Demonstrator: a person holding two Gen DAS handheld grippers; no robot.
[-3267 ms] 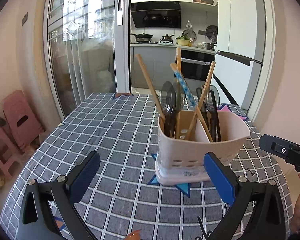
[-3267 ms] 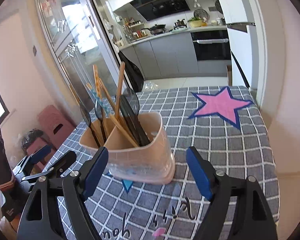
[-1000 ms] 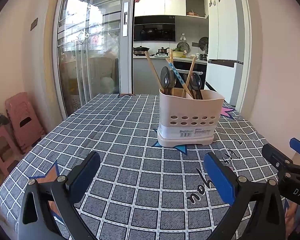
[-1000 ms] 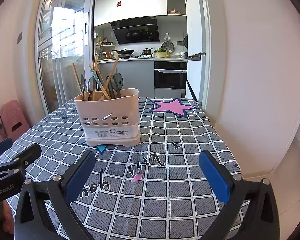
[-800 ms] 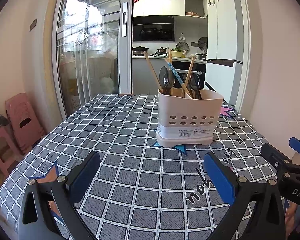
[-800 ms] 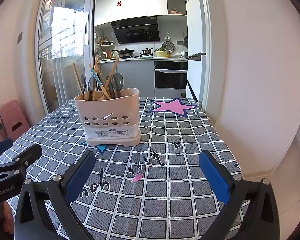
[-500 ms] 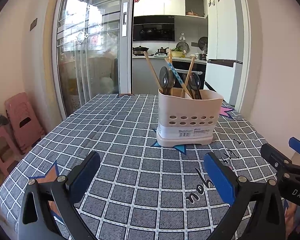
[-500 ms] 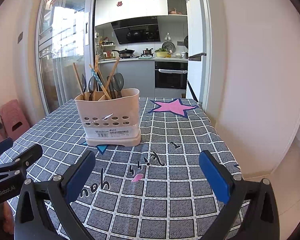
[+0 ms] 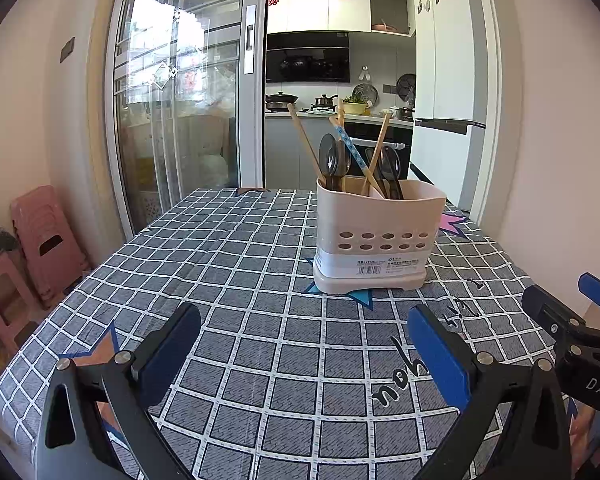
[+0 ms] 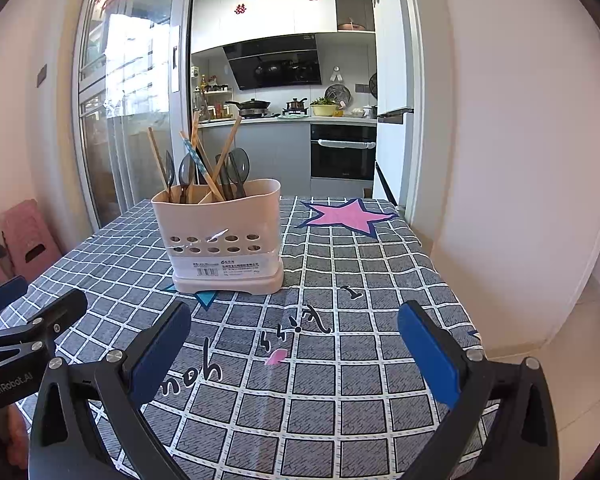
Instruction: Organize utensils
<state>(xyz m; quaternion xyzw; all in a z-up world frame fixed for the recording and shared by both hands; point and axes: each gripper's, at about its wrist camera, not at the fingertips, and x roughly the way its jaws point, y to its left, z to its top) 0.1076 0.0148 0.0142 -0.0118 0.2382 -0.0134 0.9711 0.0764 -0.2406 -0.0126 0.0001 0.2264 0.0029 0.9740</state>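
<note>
Our left gripper [image 9: 304,344] has its blue-padded fingers [image 9: 438,354] spread wide apart with nothing between them, held over the near part of the grey checked tablecloth [image 9: 236,264]. Our right gripper [image 10: 294,342] is likewise spread wide and holds nothing, its blue pads [image 10: 160,352] above the cloth's printed lettering. Each gripper shows at the edge of the other's view, so they sit side by side.

Ahead of both, well apart from the fingertips, we see the beige perforated plastic utensil holder [image 9: 378,236] standing upright on the cloth. In it stand wooden chopsticks [image 9: 306,144], a blue-patterned chopstick [image 9: 350,148] and dark translucent plastic spoons [image 9: 332,158], leaning at different angles. A pink star print [image 10: 346,214] lies on the cloth beyond the holder.
</note>
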